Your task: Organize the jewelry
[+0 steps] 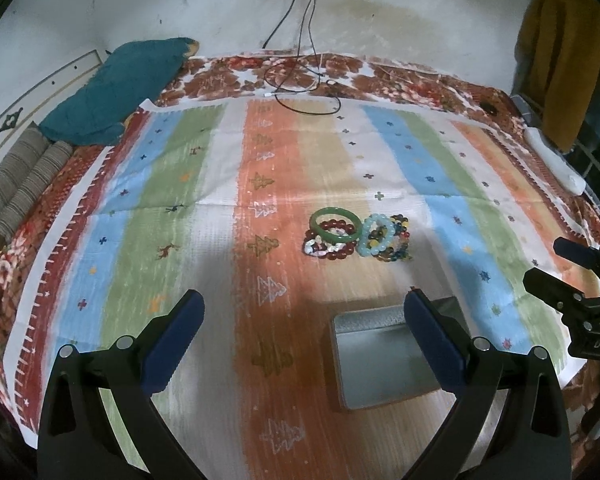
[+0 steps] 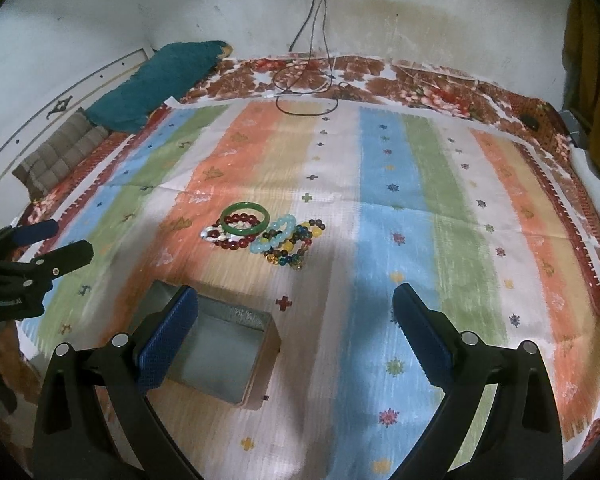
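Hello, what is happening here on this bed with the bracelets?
A person holds a gripper in each hand above a striped cloth. Both the left gripper and the right gripper are open and hold nothing. A pile of bracelets lies on the cloth, beyond an open metal box with nothing visible inside. No sorting is visible yet.

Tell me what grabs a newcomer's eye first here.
A cluster of bracelets lies mid-cloth: a green bangle overlapping dark red beads, with a pale blue bead bracelet beside it. Nearer the cameras sits an open metal box, empty. Both the left gripper and right gripper hover open.
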`<state>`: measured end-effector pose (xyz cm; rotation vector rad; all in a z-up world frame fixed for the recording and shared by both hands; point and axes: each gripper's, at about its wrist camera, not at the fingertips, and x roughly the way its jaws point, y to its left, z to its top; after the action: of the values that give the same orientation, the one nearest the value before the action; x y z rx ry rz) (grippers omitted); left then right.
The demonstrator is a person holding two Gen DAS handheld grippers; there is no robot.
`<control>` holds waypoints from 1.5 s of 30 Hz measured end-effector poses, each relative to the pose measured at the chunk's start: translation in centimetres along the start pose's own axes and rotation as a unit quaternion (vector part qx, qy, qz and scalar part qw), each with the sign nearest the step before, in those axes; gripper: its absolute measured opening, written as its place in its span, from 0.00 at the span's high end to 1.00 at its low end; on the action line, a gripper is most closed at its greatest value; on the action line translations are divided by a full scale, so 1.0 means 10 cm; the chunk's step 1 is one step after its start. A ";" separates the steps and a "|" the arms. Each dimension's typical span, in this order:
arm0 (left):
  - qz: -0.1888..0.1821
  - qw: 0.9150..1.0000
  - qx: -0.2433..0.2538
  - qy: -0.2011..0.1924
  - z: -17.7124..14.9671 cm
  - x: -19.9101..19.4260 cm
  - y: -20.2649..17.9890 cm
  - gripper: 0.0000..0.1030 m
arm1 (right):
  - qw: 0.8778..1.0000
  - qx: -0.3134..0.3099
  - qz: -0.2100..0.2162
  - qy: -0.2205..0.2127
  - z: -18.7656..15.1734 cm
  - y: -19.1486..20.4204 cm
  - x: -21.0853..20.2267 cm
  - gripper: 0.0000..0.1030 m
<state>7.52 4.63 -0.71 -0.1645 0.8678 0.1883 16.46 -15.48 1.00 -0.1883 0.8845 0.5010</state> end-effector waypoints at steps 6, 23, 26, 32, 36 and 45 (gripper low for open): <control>0.005 1.000 -0.001 0.012 0.10 0.17 0.01 0.05 | 1.000 0.004 -0.007 0.007 0.10 -0.04 0.14 0.04; 0.015 1.000 -0.003 0.028 0.35 0.61 0.01 0.05 | 1.000 0.003 -0.006 0.027 0.31 -0.08 0.54 0.04; 0.017 0.999 -0.009 0.038 0.38 0.73 0.05 0.05 | 1.000 -0.004 -0.019 0.019 0.35 -0.08 0.61 0.04; 0.018 0.999 -0.004 0.048 0.42 0.87 0.05 0.05 | 1.000 0.000 -0.011 0.027 0.41 -0.10 0.74 0.04; 0.018 0.998 0.000 0.052 0.46 0.94 0.03 0.05 | 0.999 0.002 -0.005 0.032 0.44 -0.09 0.83 0.04; 0.001 0.997 -0.011 0.072 0.57 1.20 0.08 0.05 | 0.998 0.005 0.006 0.055 0.48 -0.08 1.11 0.04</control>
<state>19.12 7.81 -6.37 -0.1997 1.0092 0.1904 26.03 -10.64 -4.67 -0.2027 0.9964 0.5005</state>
